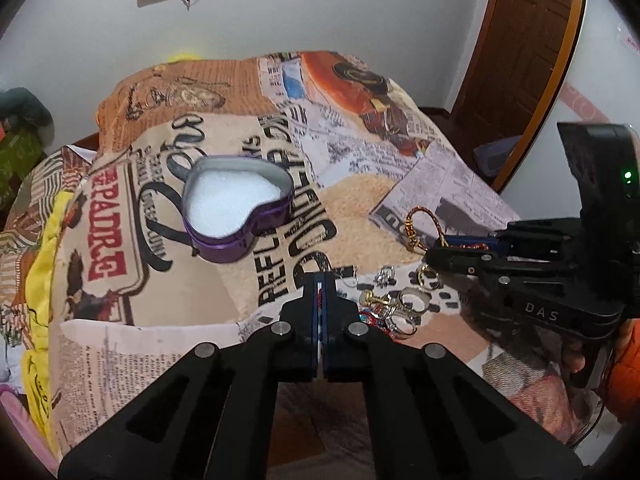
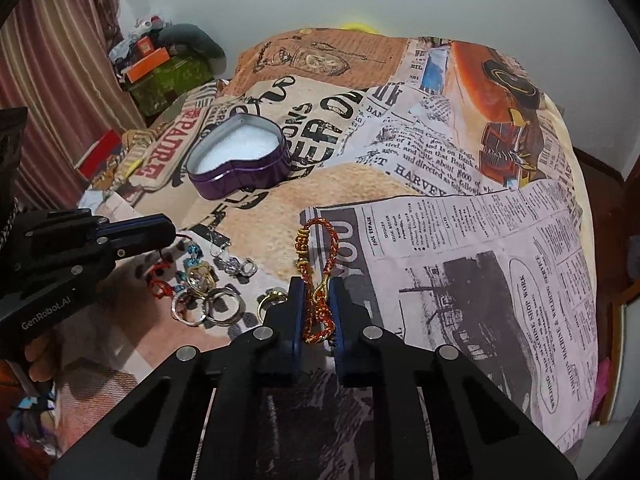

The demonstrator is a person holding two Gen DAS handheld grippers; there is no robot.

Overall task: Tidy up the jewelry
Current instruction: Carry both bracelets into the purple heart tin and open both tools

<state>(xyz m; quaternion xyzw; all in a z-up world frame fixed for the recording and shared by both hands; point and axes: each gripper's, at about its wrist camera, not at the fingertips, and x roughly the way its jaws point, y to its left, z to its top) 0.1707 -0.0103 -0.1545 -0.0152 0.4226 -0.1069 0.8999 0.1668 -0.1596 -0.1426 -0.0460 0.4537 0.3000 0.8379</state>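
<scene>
A purple heart-shaped tin (image 1: 236, 212) with white foam inside stands open on the printed blanket; it also shows in the right wrist view (image 2: 240, 160). My left gripper (image 1: 320, 280) is shut on a red cord bracelet with blue beads (image 2: 160, 276), whose loose end trails on the blanket. My right gripper (image 2: 318, 296) is shut on a red-and-gold braided cord bracelet (image 2: 316, 256), also seen in the left wrist view (image 1: 420, 228). A pile of rings (image 2: 208, 300) and earrings (image 2: 236, 266) lies between the two grippers.
The blanket (image 2: 440, 160) covers a bed with soft folds. Boxes and clutter (image 2: 160, 64) sit at the far left by a striped curtain. A wooden door (image 1: 528, 40) stands at the right.
</scene>
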